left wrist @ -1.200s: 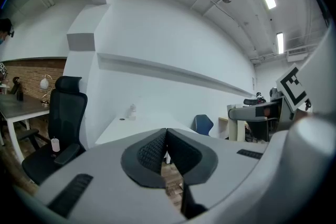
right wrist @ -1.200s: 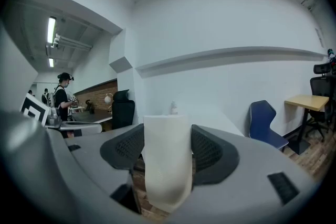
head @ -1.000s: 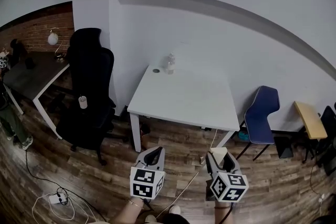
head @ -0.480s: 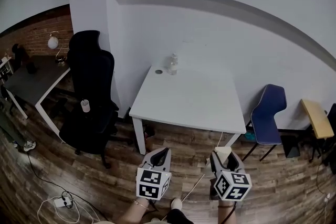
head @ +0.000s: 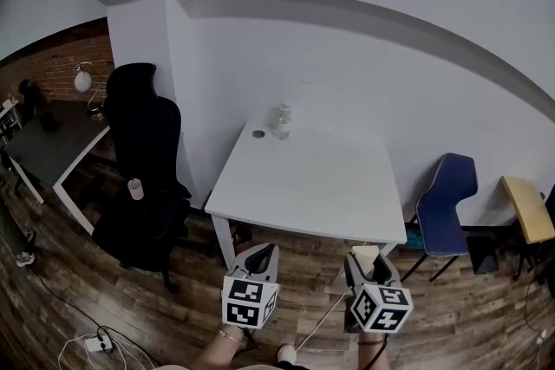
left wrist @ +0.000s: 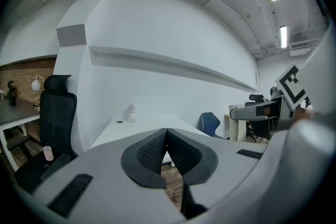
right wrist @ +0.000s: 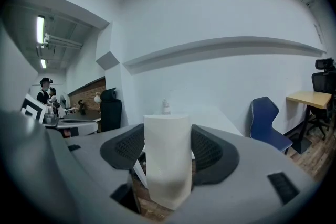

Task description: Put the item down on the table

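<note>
The white surface (head: 312,186) has a black chair (head: 143,178) off its left edge and a blue chair (head: 444,204) off its right. Both grippers hang short of its near edge. The right gripper (head: 368,259) has its fingers clamped on an upright white item (right wrist: 167,165), clear of the surface. The left gripper (head: 258,251) has its fingers pressed together, empty. A bottle (head: 282,120) stands at the far edge.

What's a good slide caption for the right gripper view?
Right gripper clamped on an upright white cylindrical item, facing the white table.
</note>
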A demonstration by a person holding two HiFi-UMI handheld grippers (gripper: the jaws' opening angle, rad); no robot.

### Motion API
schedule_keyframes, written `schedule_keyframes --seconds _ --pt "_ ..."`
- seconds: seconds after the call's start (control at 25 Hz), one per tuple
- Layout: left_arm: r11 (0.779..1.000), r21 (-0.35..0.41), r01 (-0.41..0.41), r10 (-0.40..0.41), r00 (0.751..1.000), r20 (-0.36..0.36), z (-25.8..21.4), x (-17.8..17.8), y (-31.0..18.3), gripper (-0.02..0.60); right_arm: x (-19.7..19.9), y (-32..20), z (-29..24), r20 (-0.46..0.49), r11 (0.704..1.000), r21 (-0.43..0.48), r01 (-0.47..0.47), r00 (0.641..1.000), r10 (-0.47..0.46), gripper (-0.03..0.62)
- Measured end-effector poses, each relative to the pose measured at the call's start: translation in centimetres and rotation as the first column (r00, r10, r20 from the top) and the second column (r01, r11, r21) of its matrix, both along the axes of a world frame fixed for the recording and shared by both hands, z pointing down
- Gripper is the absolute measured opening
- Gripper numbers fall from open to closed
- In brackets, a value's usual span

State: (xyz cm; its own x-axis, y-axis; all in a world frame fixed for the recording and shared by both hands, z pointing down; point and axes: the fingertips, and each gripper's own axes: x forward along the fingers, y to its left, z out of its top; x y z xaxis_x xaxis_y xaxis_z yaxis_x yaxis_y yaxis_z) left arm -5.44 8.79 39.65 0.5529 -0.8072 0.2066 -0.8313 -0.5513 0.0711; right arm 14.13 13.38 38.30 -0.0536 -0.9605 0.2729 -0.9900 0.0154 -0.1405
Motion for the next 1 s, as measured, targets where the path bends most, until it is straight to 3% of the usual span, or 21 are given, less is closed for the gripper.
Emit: schedule_keyframes --seconds 0.56,1.0 --pt "0.999 0.012 0.043 -0.043 0.999 -0.016 -1.1 5.4 -7.5 0.017 6.5 -7.9 -0.8 -0.013 1.000 -0.002 0.026 1.000 -0.026 0.295" --pt "0.995 -0.017 0.096 -0.095 0.995 0.039 0.3 7.4 -9.6 0.017 8.8 -11.3 0.9 0.033 0.996 -0.029 0.081 0.996 -0.080 0.295"
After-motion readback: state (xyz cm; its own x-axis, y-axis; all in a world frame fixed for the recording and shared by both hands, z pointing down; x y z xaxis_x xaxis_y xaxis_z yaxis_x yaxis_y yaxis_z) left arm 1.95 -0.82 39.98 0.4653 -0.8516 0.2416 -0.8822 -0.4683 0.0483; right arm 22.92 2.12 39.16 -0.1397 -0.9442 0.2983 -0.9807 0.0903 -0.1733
